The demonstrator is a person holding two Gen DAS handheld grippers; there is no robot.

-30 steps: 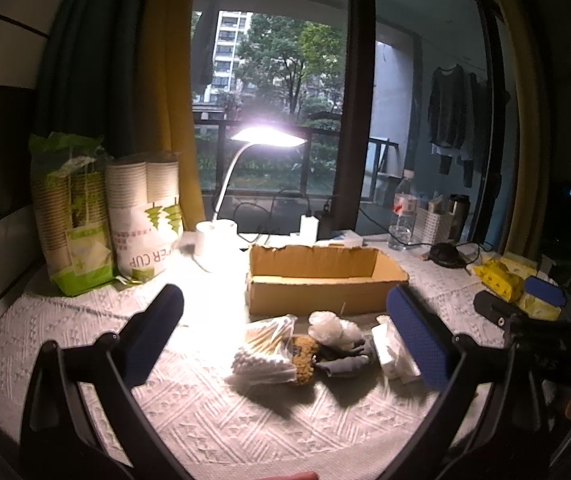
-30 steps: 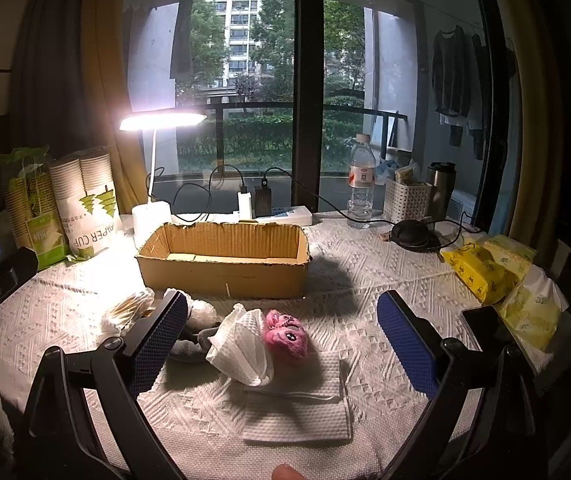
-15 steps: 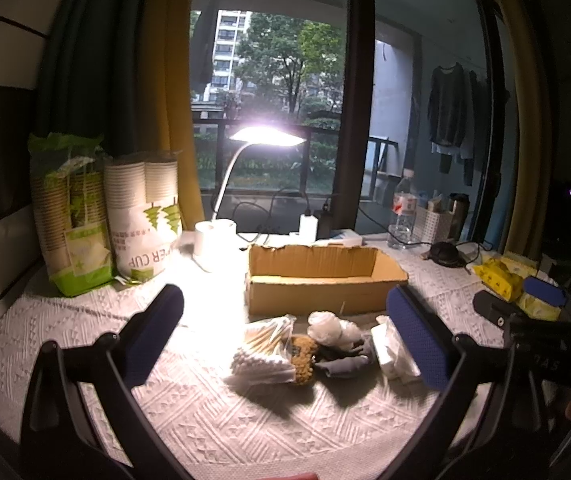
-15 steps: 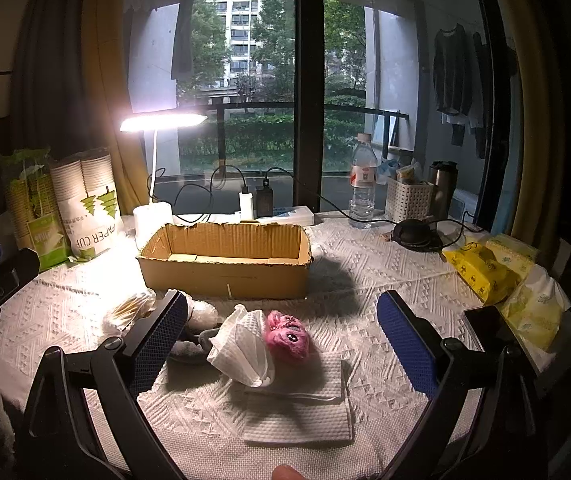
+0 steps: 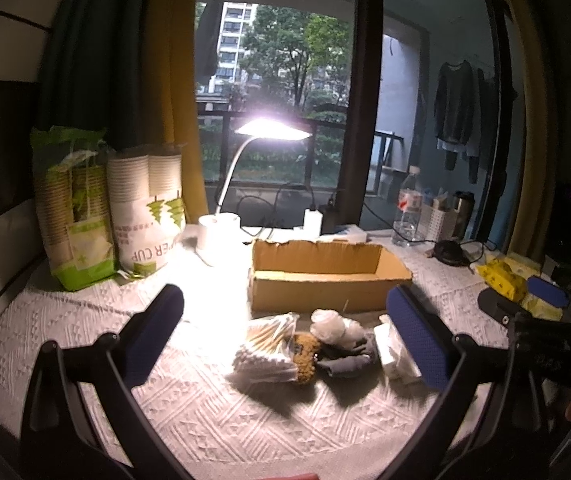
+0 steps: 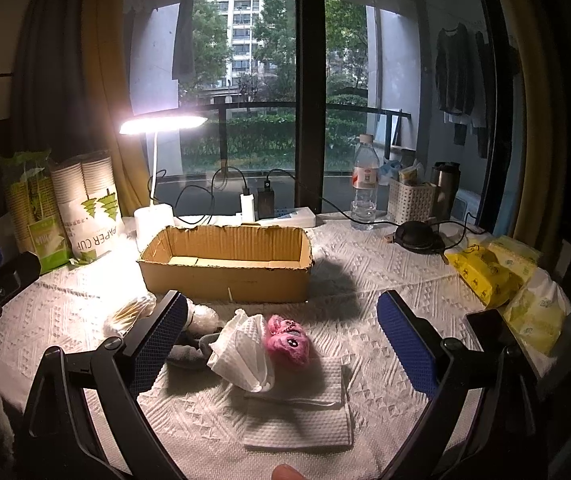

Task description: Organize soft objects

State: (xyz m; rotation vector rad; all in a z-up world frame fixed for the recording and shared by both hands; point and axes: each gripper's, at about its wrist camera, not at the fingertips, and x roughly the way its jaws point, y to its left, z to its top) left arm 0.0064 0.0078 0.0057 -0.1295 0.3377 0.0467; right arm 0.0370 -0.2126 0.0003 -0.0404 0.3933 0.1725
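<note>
An open cardboard box (image 6: 227, 264) stands mid-table; it also shows in the left wrist view (image 5: 327, 276). In front of it lie a pink plush toy (image 6: 287, 340), a white face mask (image 6: 241, 350), a folded white paper towel (image 6: 299, 408), a bag of cotton swabs (image 5: 265, 350), a white wad (image 5: 327, 322), a brown fuzzy item (image 5: 305, 358) and a grey cloth (image 5: 347, 358). My left gripper (image 5: 285, 344) is open and empty, hovering before the swabs pile. My right gripper (image 6: 281, 340) is open and empty, framing the plush and mask.
A lit desk lamp (image 6: 153, 216), paper cup packs (image 6: 93, 208), a water bottle (image 6: 364, 196), a white basket (image 6: 409, 200), a power strip with cables (image 6: 281, 216) and yellow tissue packs (image 6: 489, 268) ring the table. A white textured cloth (image 6: 365, 264) covers it.
</note>
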